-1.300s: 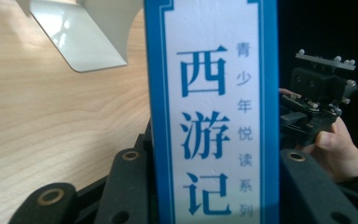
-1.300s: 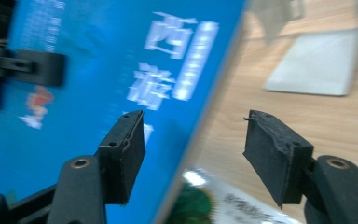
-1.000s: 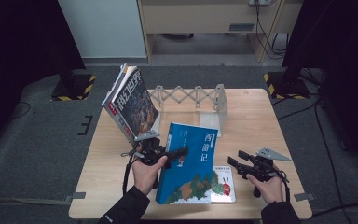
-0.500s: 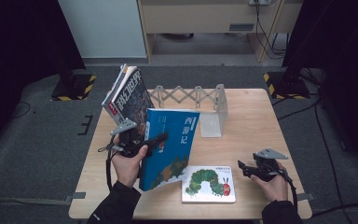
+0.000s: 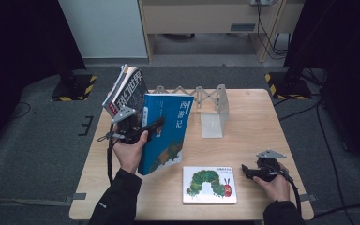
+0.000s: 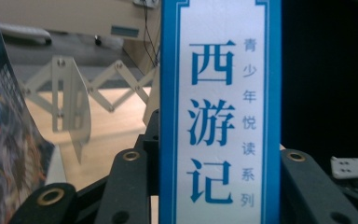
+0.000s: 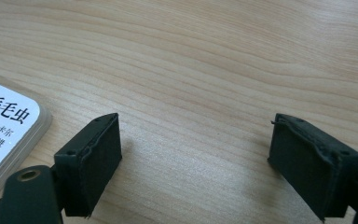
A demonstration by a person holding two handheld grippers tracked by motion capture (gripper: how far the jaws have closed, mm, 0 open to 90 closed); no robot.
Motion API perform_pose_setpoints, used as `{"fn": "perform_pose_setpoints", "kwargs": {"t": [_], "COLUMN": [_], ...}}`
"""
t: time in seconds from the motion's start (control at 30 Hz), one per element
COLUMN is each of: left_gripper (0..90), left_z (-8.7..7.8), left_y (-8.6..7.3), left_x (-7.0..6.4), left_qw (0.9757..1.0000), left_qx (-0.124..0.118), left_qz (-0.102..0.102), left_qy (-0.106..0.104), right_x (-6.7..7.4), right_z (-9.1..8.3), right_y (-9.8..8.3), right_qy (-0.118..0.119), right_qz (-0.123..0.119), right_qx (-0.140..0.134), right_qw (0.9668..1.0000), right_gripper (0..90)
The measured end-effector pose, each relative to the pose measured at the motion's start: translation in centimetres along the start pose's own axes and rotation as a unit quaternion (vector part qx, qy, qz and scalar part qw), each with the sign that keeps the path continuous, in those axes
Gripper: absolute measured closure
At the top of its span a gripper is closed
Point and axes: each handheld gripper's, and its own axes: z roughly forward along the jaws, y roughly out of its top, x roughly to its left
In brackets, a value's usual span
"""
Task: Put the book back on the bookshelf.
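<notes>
On the light wooden table (image 5: 258,126), over grey carpet, a dark room around.
Left hand-held gripper (image 5: 151,129) clamps the upright blue book (image 5: 165,131) beside the bookend rack (image 5: 214,108); right hand-held gripper (image 7: 193,161), empty, has just been opening.

Blue book (image 5: 165,131) upright in left gripper (image 5: 155,126), just beside leaning magazines (image 5: 127,90). Accordion rack (image 5: 214,108) stands at table's (image 5: 258,122) back. Picture book (image 5: 209,184) lies flat near right gripper (image 5: 245,169). Right table half bare.
</notes>
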Motion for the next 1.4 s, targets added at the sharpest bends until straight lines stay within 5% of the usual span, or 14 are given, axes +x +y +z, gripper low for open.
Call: {"fn": "perform_pose_setpoints", "kwargs": {"t": [0.27,0.5,0.8,1.23,1.4], "left_gripper": [60.7,60.7,60.7,60.6,60.5], "left_z": [1.9,3.9,6.9,10.2,11.1], "left_y": [0.8,1.2,1.3,0.8,0.7], "left_x": [0.1,0.1,0.8,2.3,2.1], "left_qw": [1.0000,0.9992,0.9967,0.9928,0.9908], "left_qx": [-0.005,-0.020,-0.034,-0.068,-0.081], "left_qz": [-0.002,0.014,0.024,0.002,0.016], "left_qy": [0.004,0.030,0.069,0.098,0.108], "right_x": [-0.2,-0.3,-0.3,-0.3,-0.3], "right_z": [0.2,0.3,0.3,0.3,0.3], "right_y": [-0.1,-0.2,-0.1,-0.1,-0.1], "right_qy": [0.001,0.002,0.002,0.003,0.003], "right_qz": [-0.001,-0.003,-0.004,-0.006,-0.007], "right_qx": [-0.006,-0.008,-0.008,-0.007,-0.008], "right_qw": [1.0000,1.0000,1.0000,0.9999,0.9999], "right_gripper": [11.1,10.1,9.5,9.3,9.3]}}
